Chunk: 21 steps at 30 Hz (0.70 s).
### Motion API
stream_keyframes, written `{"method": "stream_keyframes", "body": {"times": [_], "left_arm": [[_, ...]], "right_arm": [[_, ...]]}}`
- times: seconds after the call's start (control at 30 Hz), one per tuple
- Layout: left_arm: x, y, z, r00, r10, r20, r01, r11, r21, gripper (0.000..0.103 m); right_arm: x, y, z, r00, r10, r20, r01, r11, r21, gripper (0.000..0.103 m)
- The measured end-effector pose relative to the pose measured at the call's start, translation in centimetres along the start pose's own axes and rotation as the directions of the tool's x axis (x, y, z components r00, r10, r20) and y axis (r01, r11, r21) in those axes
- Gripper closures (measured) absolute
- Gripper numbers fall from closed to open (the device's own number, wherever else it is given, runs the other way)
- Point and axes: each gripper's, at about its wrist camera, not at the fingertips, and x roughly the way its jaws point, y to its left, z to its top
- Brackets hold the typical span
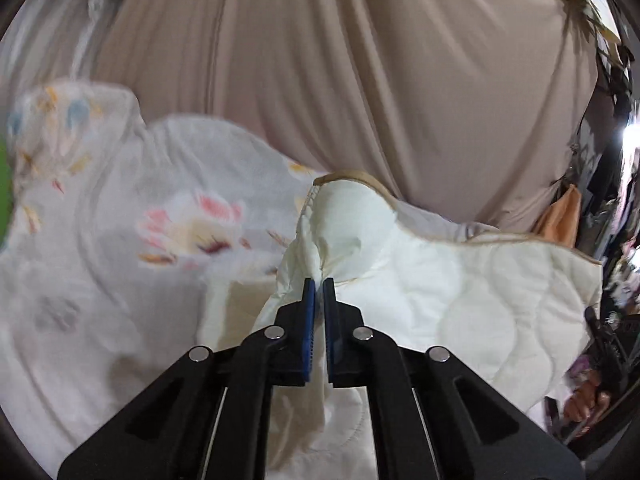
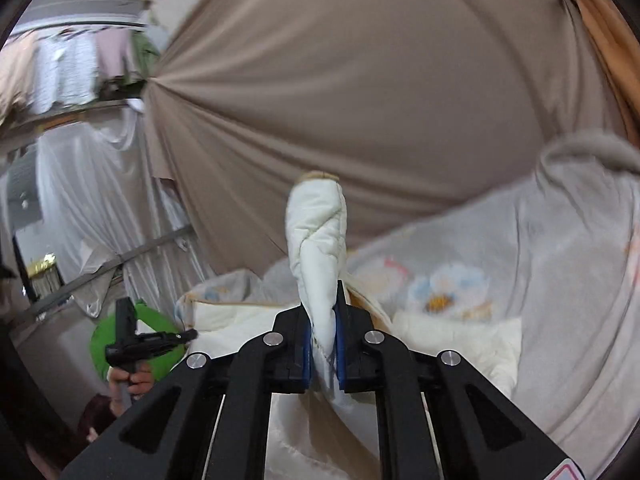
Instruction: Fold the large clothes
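Observation:
A large cream quilt with a tan bound edge is lifted off a floral printed side. My left gripper is shut on a pinched fold of the cream quilt just below that edge. In the right wrist view, my right gripper is shut on a twisted, bunched corner of the quilt, which stands up beyond the fingertips. The floral side lies behind it. A hand holds the left gripper at lower left of that view.
A beige draped curtain fills the background in both views. White sheeting hangs at left in the right wrist view, with a green round object below it. Orange fabric and dark clutter stand at the right in the left wrist view.

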Motion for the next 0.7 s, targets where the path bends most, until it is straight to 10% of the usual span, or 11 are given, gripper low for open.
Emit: {"method": "stream_keyframes", "body": {"times": [0.1,0.23,0.47,0.57,0.7], "left_arm": [[3.9,2.1,-1.7,0.989,0.090,-0.119,-0.090,0.996,0.008,0.103],[11.3,5.4,-6.1,0.933,0.212,-0.290,-0.211,0.977,0.033,0.103],[11.7,5.6,-7.5,0.924,0.261,-0.280,-0.249,0.965,0.080,0.103],[10.1,6.2,-5.6,0.946,0.162,-0.282,-0.175,0.984,-0.025,0.099],[9.3,6.5,-2.4,0.973,0.044,-0.228,-0.077,0.988,-0.136,0.014]], "right_arm": [[3.8,-4.3,-2.2,0.960,-0.228,-0.161,0.236,0.971,0.030,0.094],[9.0,-10.1,-7.3,0.856,-0.333,-0.395,0.399,0.912,0.096,0.095],[10.0,-8.8,-8.5,0.817,-0.406,-0.409,0.425,0.904,-0.050,0.087],[9.2,-8.4,-7.0,0.820,-0.434,-0.373,0.453,0.890,-0.040,0.059],[9.0,-9.1,-3.9,0.877,-0.331,-0.349,0.386,0.917,0.101,0.036]]}}
